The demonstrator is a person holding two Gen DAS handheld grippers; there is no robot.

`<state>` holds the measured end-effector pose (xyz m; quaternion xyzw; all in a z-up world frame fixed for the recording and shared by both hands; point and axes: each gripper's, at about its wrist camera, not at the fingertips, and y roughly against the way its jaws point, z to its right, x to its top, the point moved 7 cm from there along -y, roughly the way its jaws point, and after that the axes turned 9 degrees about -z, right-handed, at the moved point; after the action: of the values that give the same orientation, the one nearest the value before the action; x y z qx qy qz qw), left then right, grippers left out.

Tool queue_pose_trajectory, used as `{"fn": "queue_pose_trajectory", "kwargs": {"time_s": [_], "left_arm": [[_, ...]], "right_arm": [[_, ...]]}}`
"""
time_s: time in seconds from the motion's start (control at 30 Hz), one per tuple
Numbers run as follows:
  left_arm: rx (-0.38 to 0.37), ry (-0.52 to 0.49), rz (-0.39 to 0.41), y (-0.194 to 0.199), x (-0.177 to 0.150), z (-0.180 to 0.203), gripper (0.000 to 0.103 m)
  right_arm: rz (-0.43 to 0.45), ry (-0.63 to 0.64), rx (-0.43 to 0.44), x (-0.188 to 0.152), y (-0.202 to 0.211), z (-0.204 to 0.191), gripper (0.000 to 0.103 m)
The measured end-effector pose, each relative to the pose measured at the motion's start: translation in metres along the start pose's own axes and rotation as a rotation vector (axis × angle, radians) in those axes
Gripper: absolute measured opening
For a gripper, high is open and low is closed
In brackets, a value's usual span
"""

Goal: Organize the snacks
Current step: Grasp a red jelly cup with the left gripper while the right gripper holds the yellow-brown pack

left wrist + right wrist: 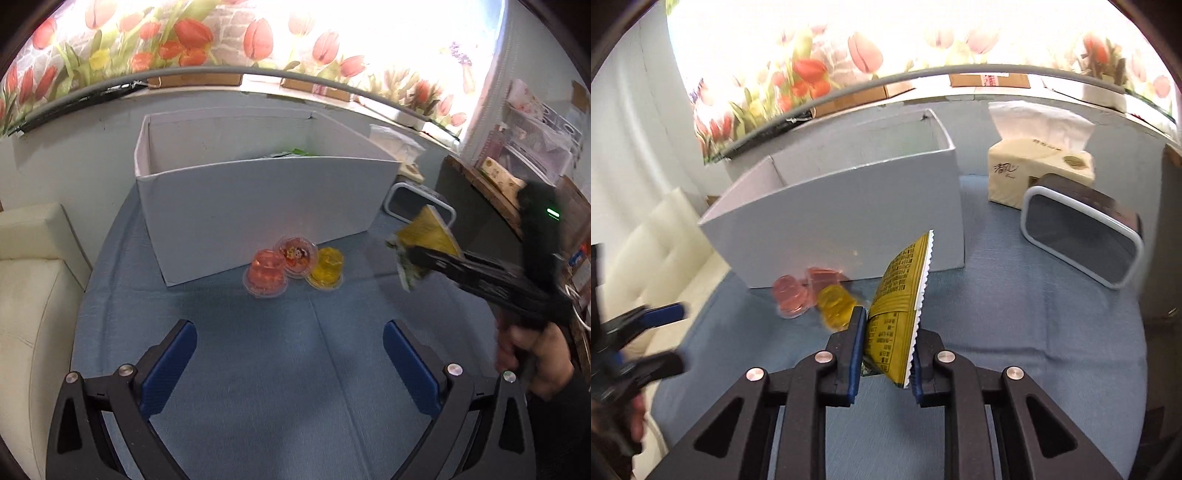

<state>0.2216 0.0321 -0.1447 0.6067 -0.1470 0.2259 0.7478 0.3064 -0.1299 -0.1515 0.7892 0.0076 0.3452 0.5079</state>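
My right gripper is shut on a yellow snack packet, which stands on edge between the blue pads, lifted off the blue cloth. From the left wrist view the same packet hangs at the right gripper's tip. My left gripper is open and empty above the cloth; it also shows at the left edge of the right wrist view. Ahead of it lie three jelly cups: a red one, one with a cartoon lid and a yellow one. They sit against the front wall of a white box.
A tissue pack and a grey-rimmed dark device stand right of the white box. A cream cushioned seat borders the table's left side. A hand holds the right gripper. Cluttered shelves are at the far right.
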Motion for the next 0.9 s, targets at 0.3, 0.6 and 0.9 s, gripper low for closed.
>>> {"fn": "queue_pose_trajectory", "kwargs": {"time_s": [0.3, 0.6, 0.9], "left_arm": [[0.115, -0.035, -0.065, -0.069, 0.038, -0.011, 0.103], [0.124, -0.036, -0.09, -0.093, 0.04, -0.019, 0.041], [0.063, -0.057, -0.016, -0.061, 0.027, -0.01, 0.039]], "right_arm": [[0.052, 0.012, 0.018, -0.027, 0.064, -0.012, 0.022], [0.073, 0.012, 0.053, -0.047, 0.09, -0.025, 0.022], [0.06, 0.005, 0.081, -0.057, 0.088, -0.032, 0.022]]}}
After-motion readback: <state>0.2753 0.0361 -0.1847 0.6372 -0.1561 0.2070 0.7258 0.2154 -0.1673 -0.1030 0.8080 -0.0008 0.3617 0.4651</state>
